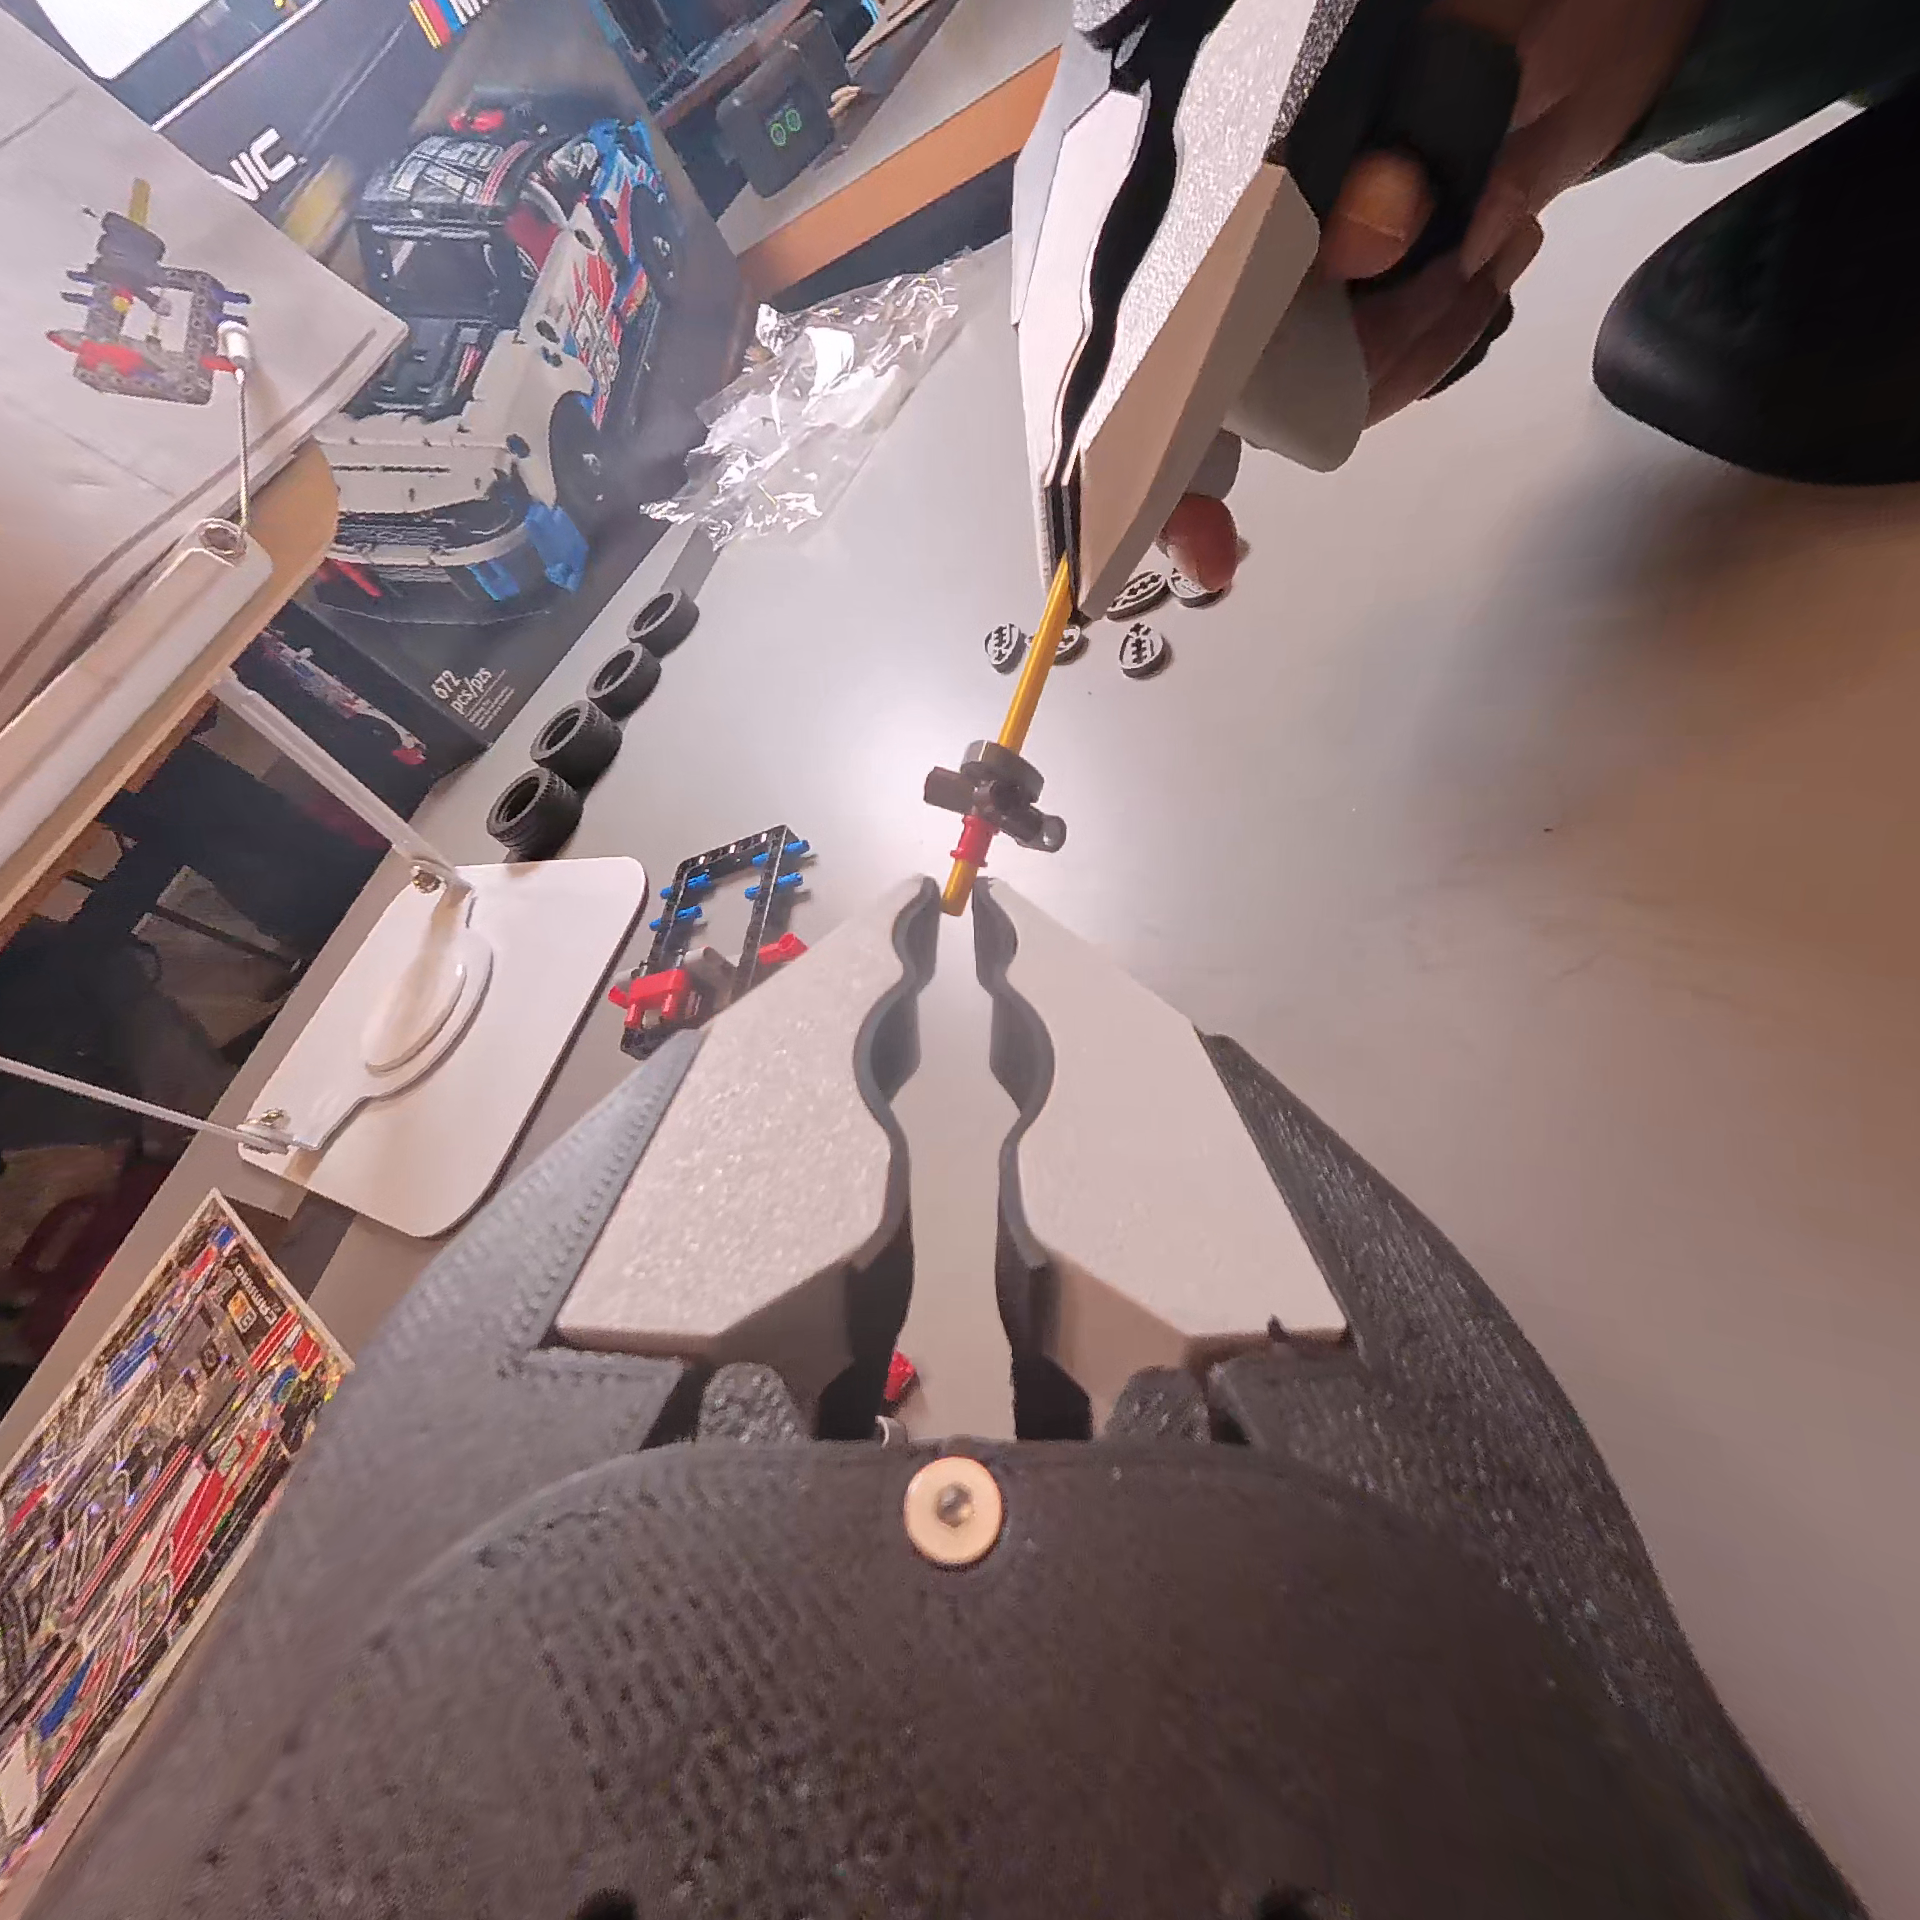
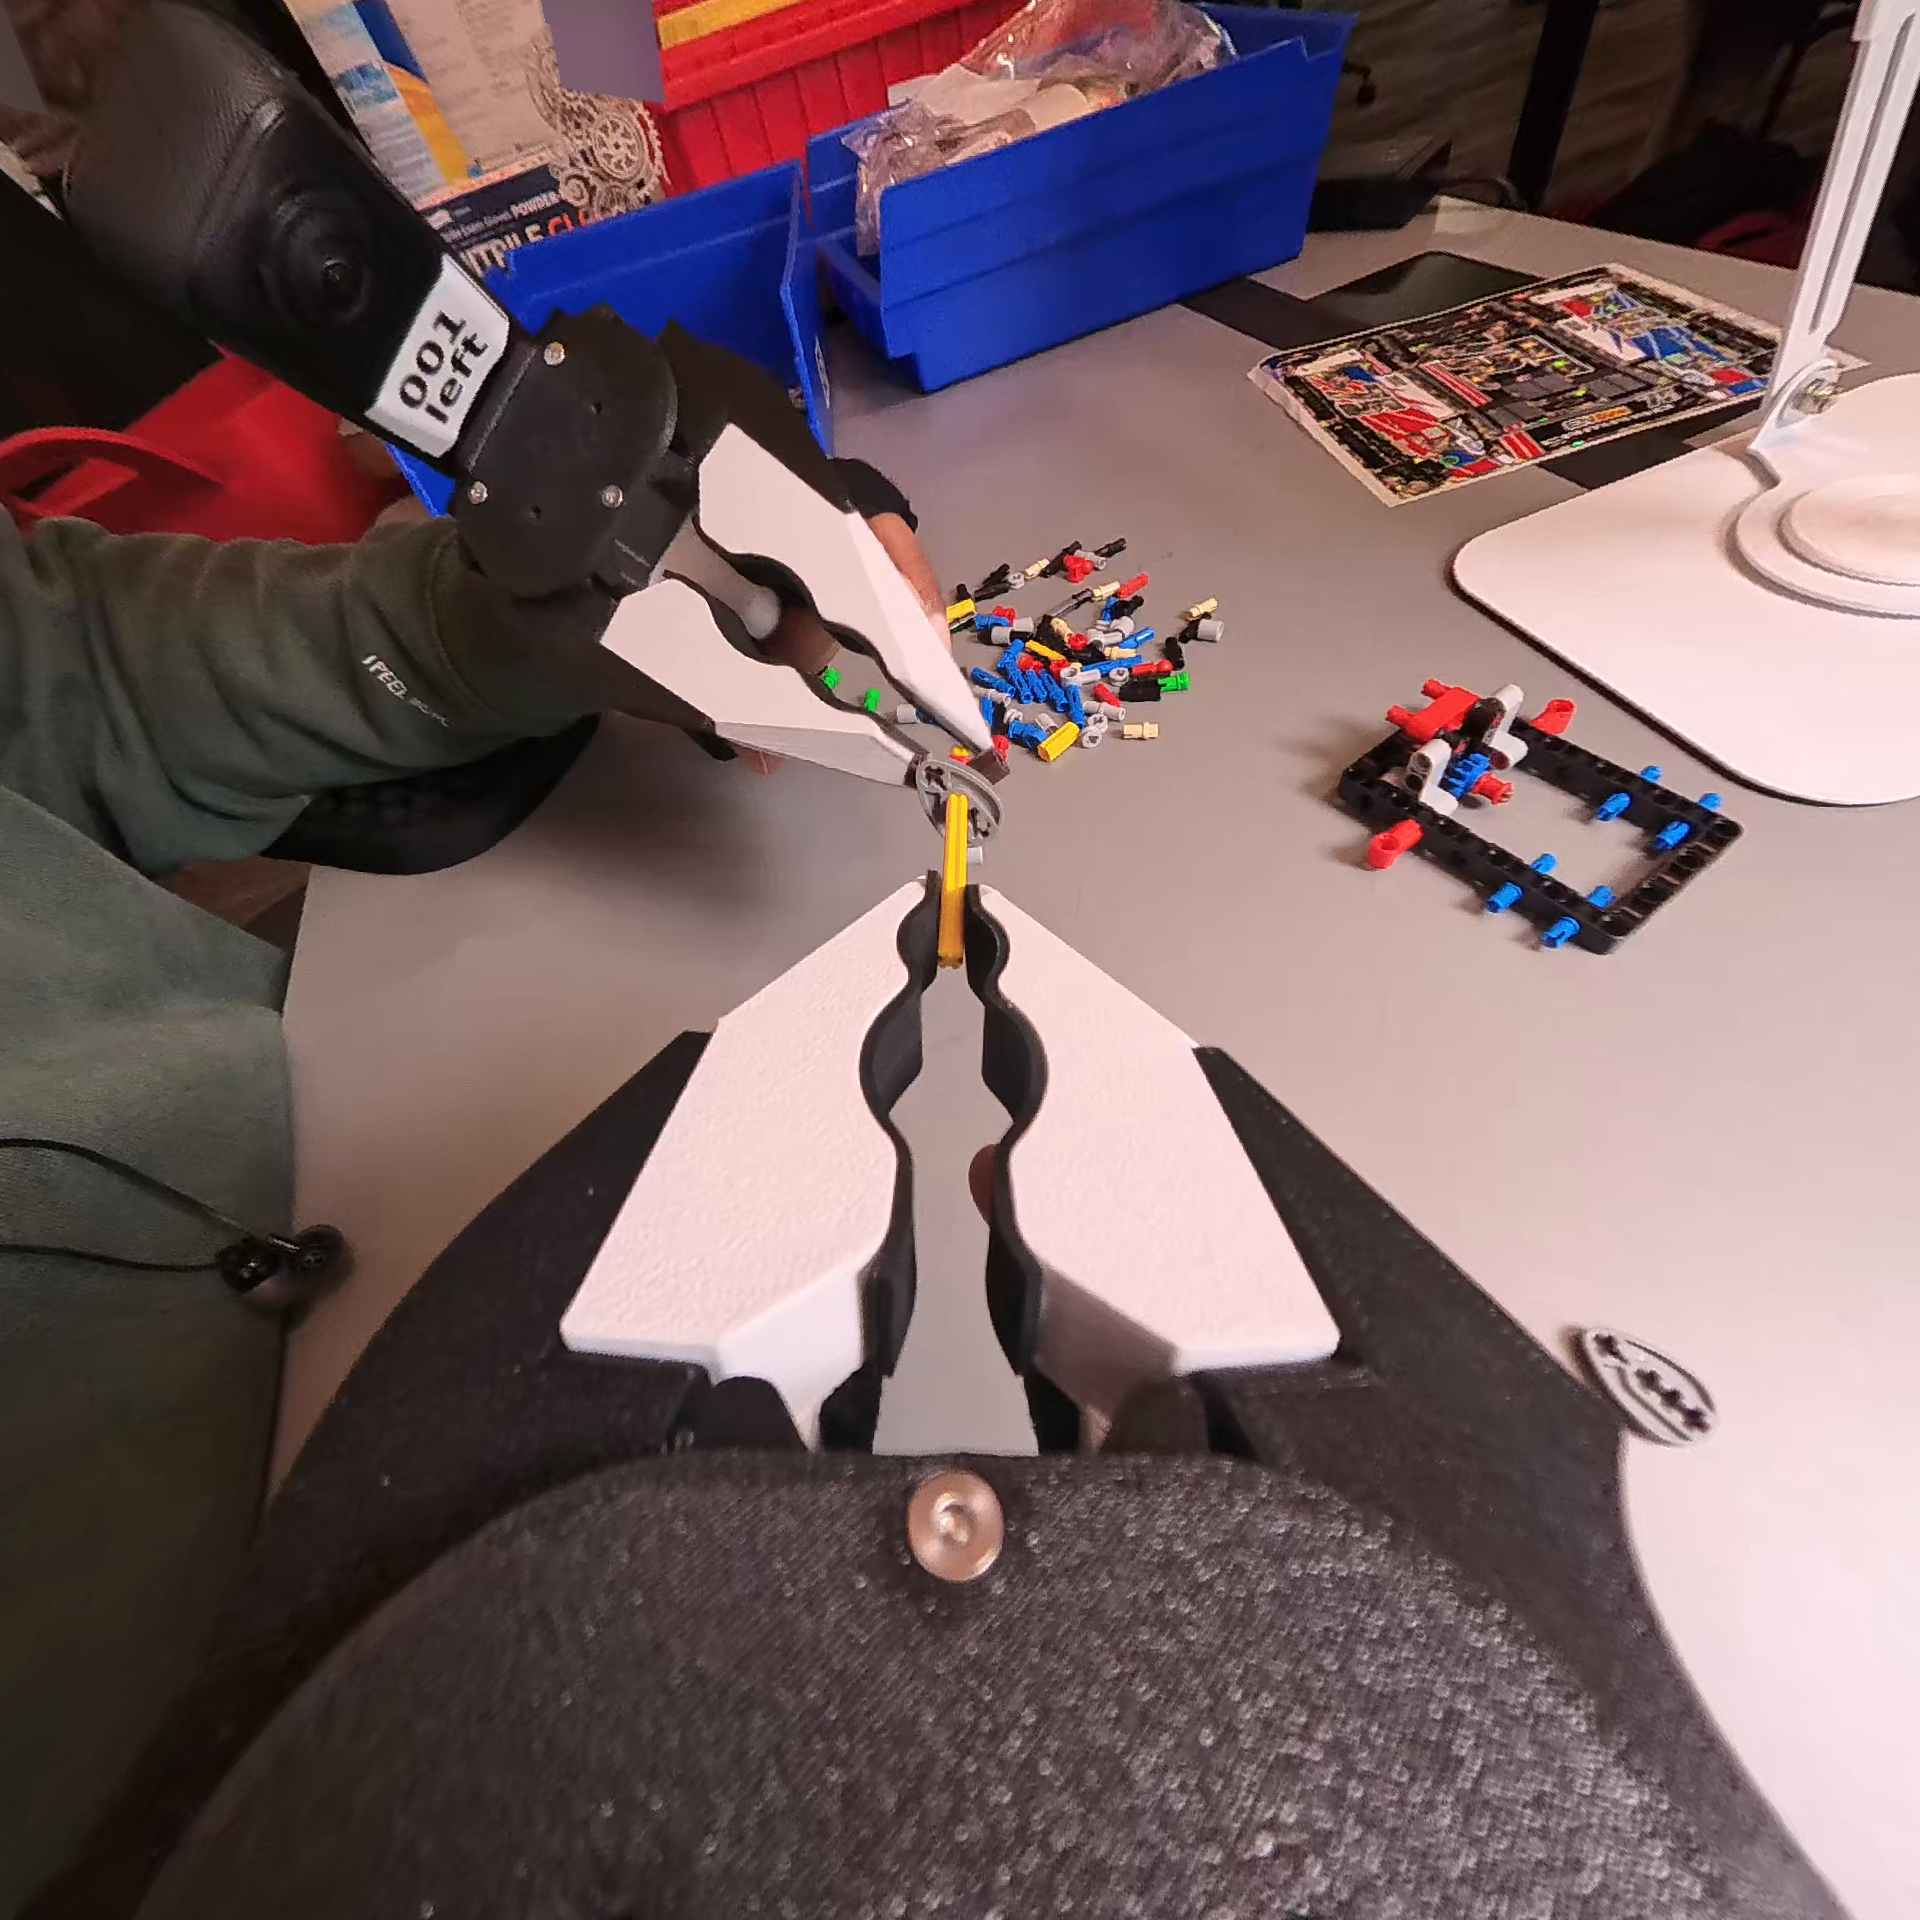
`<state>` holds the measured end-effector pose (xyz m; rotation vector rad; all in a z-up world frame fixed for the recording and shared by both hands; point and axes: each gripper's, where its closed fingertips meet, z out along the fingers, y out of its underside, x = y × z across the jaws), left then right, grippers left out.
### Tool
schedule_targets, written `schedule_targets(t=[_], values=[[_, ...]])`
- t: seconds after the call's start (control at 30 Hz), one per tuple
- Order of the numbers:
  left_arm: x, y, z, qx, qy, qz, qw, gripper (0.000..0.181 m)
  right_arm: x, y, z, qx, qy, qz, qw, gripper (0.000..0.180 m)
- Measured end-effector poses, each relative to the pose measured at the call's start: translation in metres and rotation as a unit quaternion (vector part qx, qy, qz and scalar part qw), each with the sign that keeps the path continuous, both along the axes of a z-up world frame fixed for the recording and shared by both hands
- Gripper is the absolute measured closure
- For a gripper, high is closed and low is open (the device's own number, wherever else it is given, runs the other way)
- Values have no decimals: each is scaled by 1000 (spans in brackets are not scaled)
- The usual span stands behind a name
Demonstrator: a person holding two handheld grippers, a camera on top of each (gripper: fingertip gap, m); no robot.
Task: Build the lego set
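A yellow axle spans between my two grippers above the grey table. It carries a dark grey connector and a red bush. My left gripper is shut on one end of the axle. My right gripper is shut on the other end. In the right wrist view the axle sits between my right gripper's tips and runs to a grey round piece at the left gripper. A black frame with blue pins and red parts lies on the table, also in the left wrist view.
A pile of small pins lies behind the grippers. Several black tyres and round discs lie on the table. Blue bins, a sticker sheet, a white stand base, the set's box and a plastic bag ring the work area.
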<state>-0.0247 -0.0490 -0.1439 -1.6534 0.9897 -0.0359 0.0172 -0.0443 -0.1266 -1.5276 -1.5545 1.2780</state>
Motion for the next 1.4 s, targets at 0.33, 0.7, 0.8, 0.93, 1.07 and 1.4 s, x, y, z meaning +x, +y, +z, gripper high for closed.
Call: schedule_targets(t=[0.33,0.7,0.8,0.93,1.07,1.4], values=[[10,-21,19,-56,-169,-114,977,178,2,-18,32,18,105,49,993,175],[26,-48,27,-119,-250,-219,935,179,7,-36,46,123,185,86,971,171],[27,-47,25,-134,-261,-219,931,178,9,-42,46,137,188,99,967,177],[19,-33,25,-136,-275,-170,936,178,5,-32,44,149,182,71,969,177],[14,-23,17,-130,-249,-123,952,171,5,-19,52,153,193,34,969,178],[14,-16,12,-98,-190,-92,972,161,2,-28,31,261,167,59,949,178]])
